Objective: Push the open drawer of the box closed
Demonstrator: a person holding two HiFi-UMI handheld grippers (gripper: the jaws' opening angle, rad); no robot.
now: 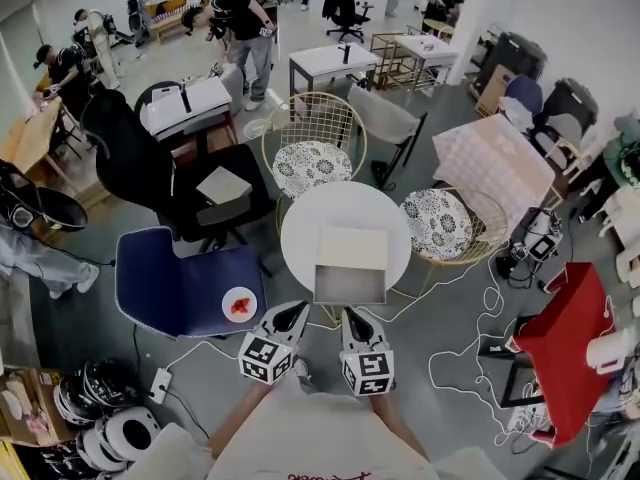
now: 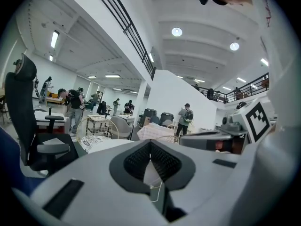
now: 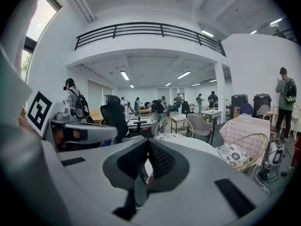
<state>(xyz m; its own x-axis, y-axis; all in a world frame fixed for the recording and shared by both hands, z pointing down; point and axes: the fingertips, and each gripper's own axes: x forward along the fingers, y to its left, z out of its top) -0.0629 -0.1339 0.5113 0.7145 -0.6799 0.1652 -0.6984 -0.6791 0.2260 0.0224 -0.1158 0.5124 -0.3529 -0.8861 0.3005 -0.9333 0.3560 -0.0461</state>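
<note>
Drawer [image 1: 349,282] interior unclear, box [image 1: 352,243] w/ it open; left gripper [image 1: 292,317] & right gripper [image 1: 354,318] jaws closed, empty.

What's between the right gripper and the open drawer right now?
Nothing. The head view shows the shut right gripper just short of the drawer front, with only a narrow bare gap between them.

Tally around the table
One round white table [image 1: 305,223] mid-frame bearing one box [image 1: 350,245] with one open drawer [image 1: 349,282]; two grippers at lower centre, left gripper [image 1: 296,311] and right gripper [image 1: 351,315]; two gold wire chairs [image 1: 315,123] [image 1: 486,220], upper centre and right; one blue chair [image 1: 165,278] at left holding one plate [image 1: 239,305].
</note>
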